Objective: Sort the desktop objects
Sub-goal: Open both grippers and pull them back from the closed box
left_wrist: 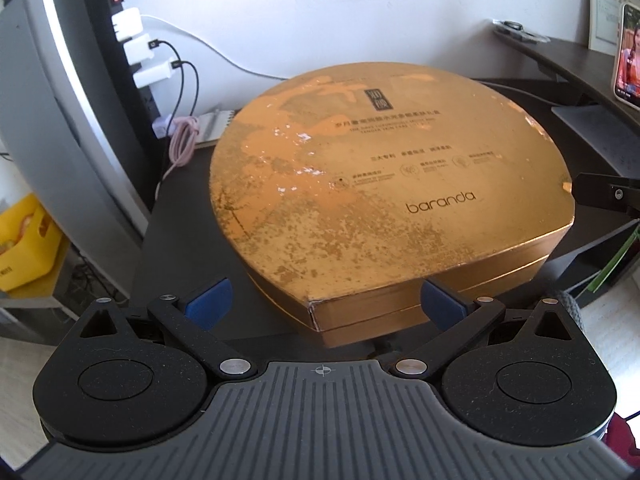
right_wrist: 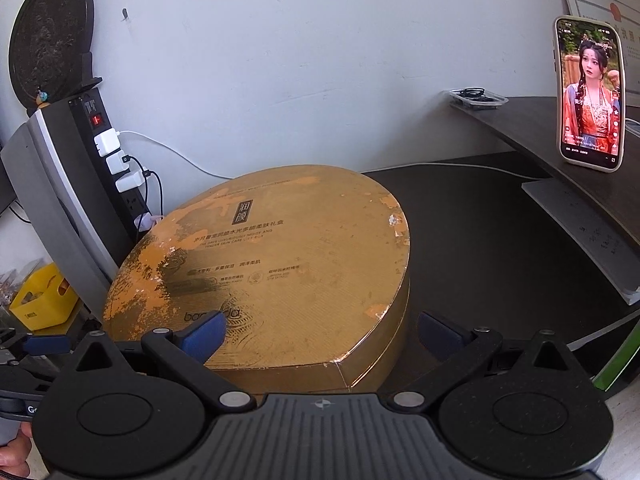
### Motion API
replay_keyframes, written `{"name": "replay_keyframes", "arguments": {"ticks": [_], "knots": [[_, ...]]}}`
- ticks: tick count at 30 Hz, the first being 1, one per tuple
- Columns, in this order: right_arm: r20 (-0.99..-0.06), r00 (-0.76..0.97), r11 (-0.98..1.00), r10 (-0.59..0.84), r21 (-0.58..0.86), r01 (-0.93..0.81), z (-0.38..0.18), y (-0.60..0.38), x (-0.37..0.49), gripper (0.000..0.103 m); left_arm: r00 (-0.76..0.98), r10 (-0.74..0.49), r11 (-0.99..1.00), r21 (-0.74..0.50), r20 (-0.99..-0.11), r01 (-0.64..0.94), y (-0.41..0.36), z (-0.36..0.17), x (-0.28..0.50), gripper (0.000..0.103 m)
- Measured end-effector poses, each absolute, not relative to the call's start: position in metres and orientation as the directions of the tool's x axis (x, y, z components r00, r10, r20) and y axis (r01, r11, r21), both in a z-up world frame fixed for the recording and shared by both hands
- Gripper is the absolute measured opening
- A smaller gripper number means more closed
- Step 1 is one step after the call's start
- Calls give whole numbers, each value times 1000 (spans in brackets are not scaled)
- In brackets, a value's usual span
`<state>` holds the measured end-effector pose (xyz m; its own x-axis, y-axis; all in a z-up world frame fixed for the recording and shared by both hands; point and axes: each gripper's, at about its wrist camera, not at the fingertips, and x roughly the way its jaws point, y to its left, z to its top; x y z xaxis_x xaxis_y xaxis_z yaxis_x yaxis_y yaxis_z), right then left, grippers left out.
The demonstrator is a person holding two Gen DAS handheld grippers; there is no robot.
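A big worn golden gift box (left_wrist: 372, 200) with a rounded back and a pointed front corner lies closed on the dark desk (left_wrist: 180, 240). My left gripper (left_wrist: 326, 304) is open, its blue pads straddling the box's near corner without pressing it. In the right wrist view the same golden box (right_wrist: 280, 264) fills the lower middle. My right gripper (right_wrist: 322, 338) is open too, left pad over the lid near the printed logo, right pad just off the box's right side. The other gripper's blue tip (right_wrist: 48, 344) shows at the far left.
A power strip with white chargers and cables (left_wrist: 136, 48) stands behind the box on the left, beside a grey monitor edge (left_wrist: 48, 120). A phone (right_wrist: 588, 92) playing video stands on a raised dark shelf (right_wrist: 532, 132). A yellow bin (right_wrist: 44, 300) sits lower left. Grey papers (right_wrist: 584, 232) lie right.
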<state>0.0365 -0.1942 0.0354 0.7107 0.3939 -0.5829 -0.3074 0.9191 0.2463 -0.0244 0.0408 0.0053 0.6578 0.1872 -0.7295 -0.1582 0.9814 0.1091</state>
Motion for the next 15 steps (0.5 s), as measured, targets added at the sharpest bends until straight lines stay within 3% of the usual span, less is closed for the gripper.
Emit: {"name": "replay_keyframes", "arguments": {"ticks": [15], "knots": [[-595, 697, 916, 400, 247, -315, 31, -191, 39, 103, 639, 207, 974, 94, -741, -206, 51, 1, -24, 103]]}}
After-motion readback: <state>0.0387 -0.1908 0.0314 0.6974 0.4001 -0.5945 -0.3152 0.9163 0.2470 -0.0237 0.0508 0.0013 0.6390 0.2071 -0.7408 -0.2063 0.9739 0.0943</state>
